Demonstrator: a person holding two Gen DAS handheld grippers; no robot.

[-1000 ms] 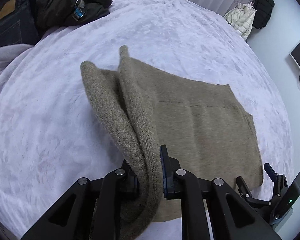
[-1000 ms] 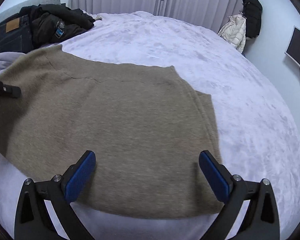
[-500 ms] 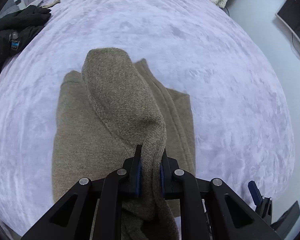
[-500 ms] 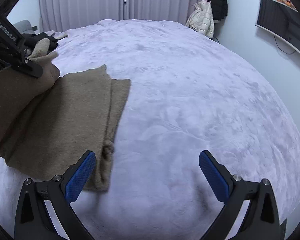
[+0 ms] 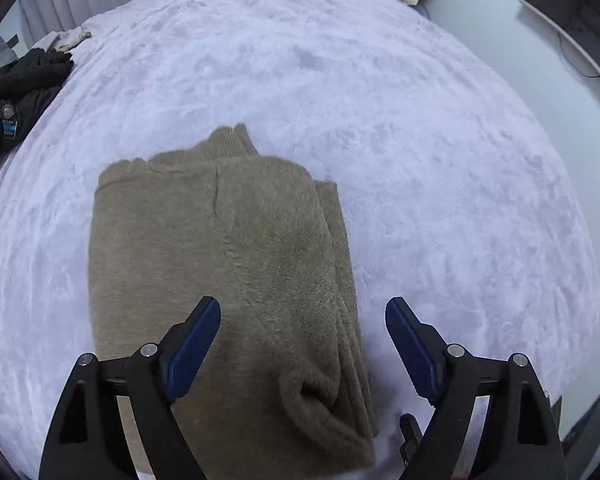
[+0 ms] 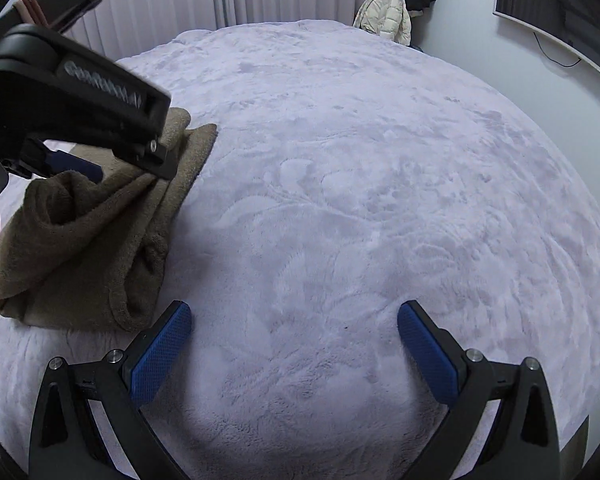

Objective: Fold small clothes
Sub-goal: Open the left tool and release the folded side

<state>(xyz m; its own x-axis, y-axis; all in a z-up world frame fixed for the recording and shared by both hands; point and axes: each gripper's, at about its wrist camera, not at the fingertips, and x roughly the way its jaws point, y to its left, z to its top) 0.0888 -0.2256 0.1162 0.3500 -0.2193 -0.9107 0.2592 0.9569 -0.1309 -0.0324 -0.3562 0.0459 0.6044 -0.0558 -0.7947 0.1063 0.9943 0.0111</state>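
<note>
A small olive-brown knit garment (image 5: 220,264) lies folded in a rough rectangle on the pale lilac plush bedspread (image 5: 440,184). My left gripper (image 5: 303,346) is open and empty just above its near right part, jaws wide apart. In the right wrist view the same garment (image 6: 88,240) lies at the left with the left gripper's black body (image 6: 72,108) over it. My right gripper (image 6: 294,354) is open and empty above bare bedspread, to the right of the garment.
Dark clothes (image 5: 12,92) are piled at the bed's far left. A white jacket (image 6: 384,12) and a black one hang by the curtains. A wall screen (image 6: 556,16) is at the right. The bed's right edge drops to the floor.
My left gripper has let go of the garment fold and opened; the fold now lies flat on the garment. My right gripper has stayed open, beside the garment.
</note>
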